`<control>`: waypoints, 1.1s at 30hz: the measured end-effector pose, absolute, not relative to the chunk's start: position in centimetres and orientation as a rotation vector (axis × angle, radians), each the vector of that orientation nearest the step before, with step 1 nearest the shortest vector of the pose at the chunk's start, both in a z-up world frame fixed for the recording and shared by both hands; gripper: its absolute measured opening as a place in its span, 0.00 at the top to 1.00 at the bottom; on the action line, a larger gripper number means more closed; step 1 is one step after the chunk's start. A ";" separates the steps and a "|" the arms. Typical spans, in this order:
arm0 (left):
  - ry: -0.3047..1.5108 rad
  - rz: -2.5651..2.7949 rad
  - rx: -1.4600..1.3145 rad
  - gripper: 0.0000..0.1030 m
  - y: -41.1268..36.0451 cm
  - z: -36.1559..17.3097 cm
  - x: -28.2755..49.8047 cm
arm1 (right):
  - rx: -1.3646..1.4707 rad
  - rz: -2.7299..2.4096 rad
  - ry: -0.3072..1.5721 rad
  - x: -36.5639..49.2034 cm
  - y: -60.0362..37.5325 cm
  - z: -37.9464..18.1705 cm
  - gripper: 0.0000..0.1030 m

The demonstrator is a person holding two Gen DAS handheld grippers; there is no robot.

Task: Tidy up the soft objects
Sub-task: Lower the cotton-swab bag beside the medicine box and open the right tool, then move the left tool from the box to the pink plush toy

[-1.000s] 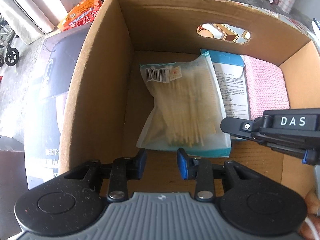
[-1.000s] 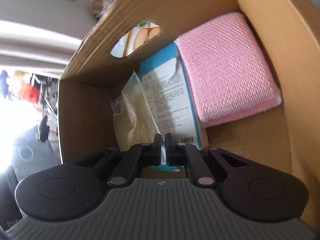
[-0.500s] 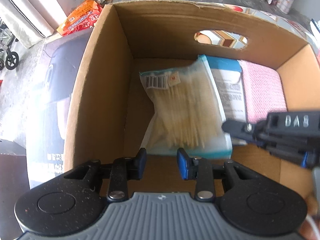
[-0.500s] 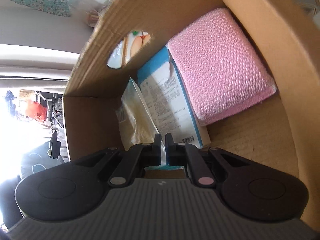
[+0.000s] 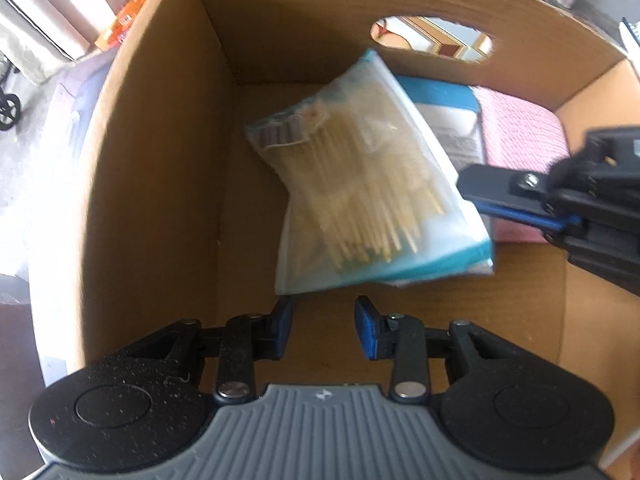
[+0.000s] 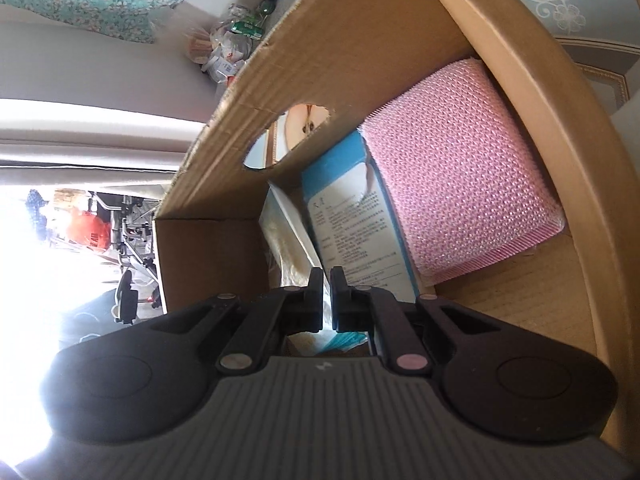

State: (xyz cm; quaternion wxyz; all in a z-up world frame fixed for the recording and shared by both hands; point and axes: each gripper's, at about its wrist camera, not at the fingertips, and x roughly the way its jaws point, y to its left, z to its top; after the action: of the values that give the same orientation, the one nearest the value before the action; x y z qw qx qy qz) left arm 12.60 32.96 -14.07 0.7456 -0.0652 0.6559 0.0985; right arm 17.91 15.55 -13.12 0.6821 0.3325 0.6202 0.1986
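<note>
An open cardboard box (image 5: 160, 160) holds three items. A clear bag of cotton swabs (image 5: 360, 184) with a teal edge lies tilted, its right side lifted. My right gripper (image 5: 466, 188) comes in from the right, shut on that side of the bag. The right wrist view shows the gripper (image 6: 326, 280) with thin plastic pinched between its pads and the bag (image 6: 280, 240) standing on edge. A blue-and-white packet (image 5: 452, 120) lies partly under the bag, and a pink knitted cloth (image 5: 520, 132) rests against the right wall. My left gripper (image 5: 324, 324) hangs open over bare box floor.
The far box wall has an oval handle hole (image 5: 432, 36). Bare cardboard floor (image 5: 256, 200) runs along the left inside wall. Outside the box, orange packets (image 5: 120, 28) lie on the floor, and a red bag (image 6: 88, 232) and other clutter (image 6: 232, 40) stand farther off.
The right gripper has risen a little with the swab bag's edge, so the bag has gone from lying flat to tilted and turned. The left gripper has stayed open in place.
</note>
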 end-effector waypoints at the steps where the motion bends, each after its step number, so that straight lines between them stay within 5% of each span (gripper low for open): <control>1: 1.427 0.231 -0.136 0.65 33.0 -14.0 12.8 | 0.742 0.444 1.393 17.8 15.5 -13.1 0.98; 15: 1.374 0.328 -0.086 0.71 33.1 -12.7 13.3 | 0.752 0.438 1.465 16.8 17.6 -15.4 0.98; 25: 1.343 0.337 -0.105 0.45 31.3 -9.9 11.9 | 0.476 0.444 1.383 17.1 18.1 -11.8 0.85; 33: 1.257 0.394 -0.109 0.44 30.3 -7.0 10.9 | 0.503 0.559 1.219 16.2 15.8 -7.0 0.72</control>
State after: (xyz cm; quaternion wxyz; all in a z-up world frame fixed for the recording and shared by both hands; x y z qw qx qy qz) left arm 10.91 30.33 -7.04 0.7894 -0.0508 0.5838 0.1829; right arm 16.25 15.85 -7.00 0.7545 0.2303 0.5586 0.2561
